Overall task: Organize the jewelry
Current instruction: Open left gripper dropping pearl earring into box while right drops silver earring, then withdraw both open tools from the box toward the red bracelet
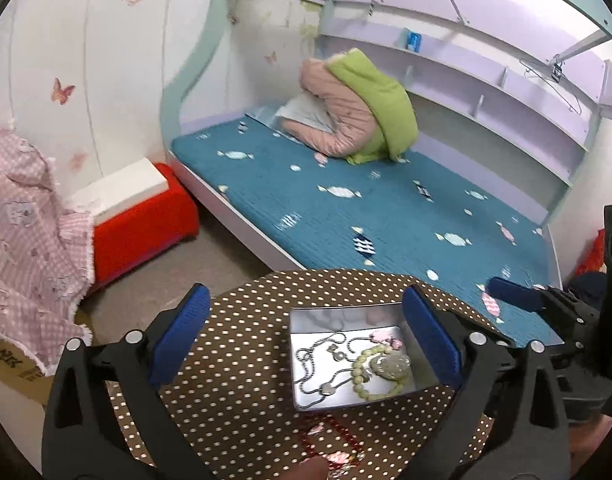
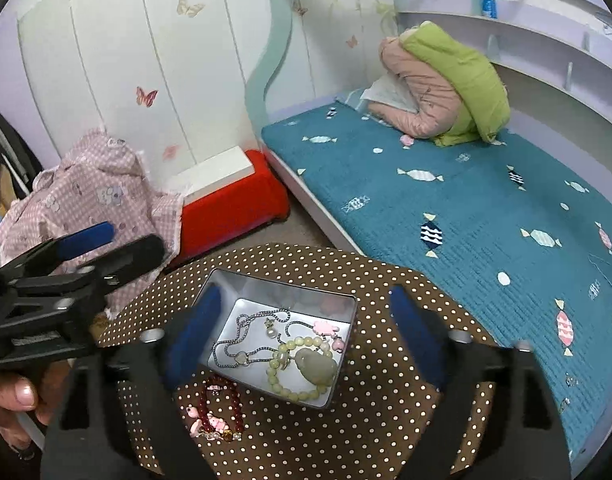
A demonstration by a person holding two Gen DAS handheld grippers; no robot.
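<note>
A tin point(image 2: 279, 336) stands open in the middle of a round polka-dot table point(image 2: 378, 280). In it lie a silver chain point(image 2: 233, 340), a pale green bead bracelet point(image 2: 281, 376) with a jade pendant point(image 2: 318, 366), and a strand with pink charms point(image 2: 326, 328), all tangled together on the tin's floor. One red bead bracelet point(image 2: 221, 408) with pink charms lies on the table just outside the tin's near edge, touching nothing else.

The right gripper point(image 2: 306, 336) hangs over the tin with jaws spread wide and nothing between the pads; its left finger point(image 2: 193, 332) covers the tin's left wall. The left gripper point(image 1: 306, 340) is also wide and empty, its right finger point(image 1: 430, 340) in front of the tin's right wall, with the red bracelet low between its arms. Each gripper shows at the edge of the other's view, beside the table.

Beyond the table's far edge is a bed point(image 2: 466, 208) with folded bedding point(image 2: 446, 84); to the left, a pink checked cloth point(image 2: 97, 196) and a red stool point(image 2: 233, 204).
</note>
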